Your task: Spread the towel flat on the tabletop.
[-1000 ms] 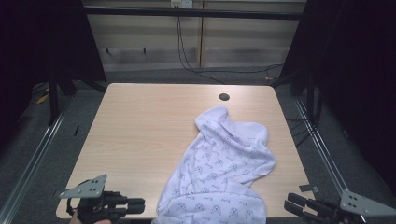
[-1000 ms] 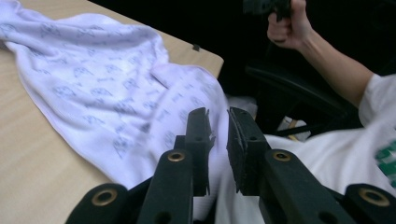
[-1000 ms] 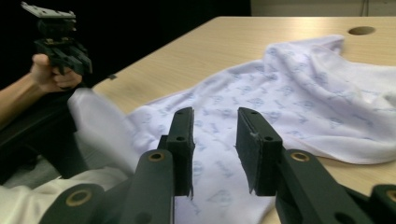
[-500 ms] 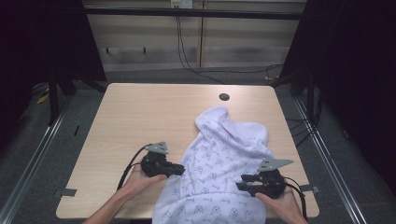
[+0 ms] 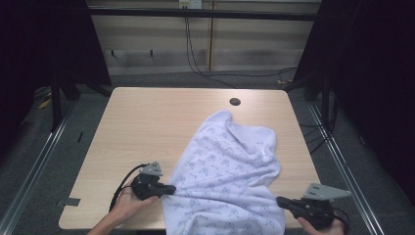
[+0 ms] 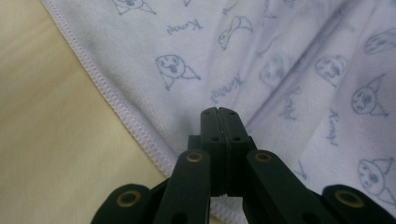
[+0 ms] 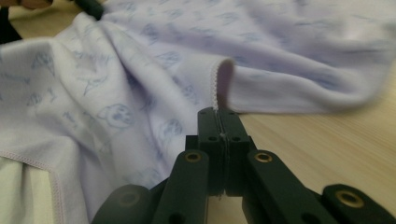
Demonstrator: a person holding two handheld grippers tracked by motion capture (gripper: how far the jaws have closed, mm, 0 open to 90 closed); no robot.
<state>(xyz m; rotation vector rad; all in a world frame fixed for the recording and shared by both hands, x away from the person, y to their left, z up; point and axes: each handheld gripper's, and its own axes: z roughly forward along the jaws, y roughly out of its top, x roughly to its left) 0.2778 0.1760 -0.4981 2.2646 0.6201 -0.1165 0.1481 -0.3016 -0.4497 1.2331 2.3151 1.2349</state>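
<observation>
A white cloth with a pale blue print [image 5: 230, 166] lies rumpled on the right half of the wooden table [image 5: 147, 127], and its near end hangs over the front edge. My left gripper [image 5: 170, 188] is at the cloth's left hem, shut on the fabric [image 6: 261, 56]; creases fan out from its tip [image 6: 218, 112]. My right gripper [image 5: 281, 199] is at the cloth's right side near the front edge. It is shut on a stitched hem that stands up from its tip [image 7: 217, 112]. A taut fold of cloth [image 7: 140, 70] runs between the two grippers.
A dark round hole [image 5: 235, 102] sits near the table's far edge. Bare wood covers the left and far parts of the table. Dark frame posts and cables stand behind it, with grey floor on both sides.
Both grippers came from the table's near corners onto the cloth's sides. They have since drawn apart and toward the front edge, the right one farther, and the near cloth is stretched.
</observation>
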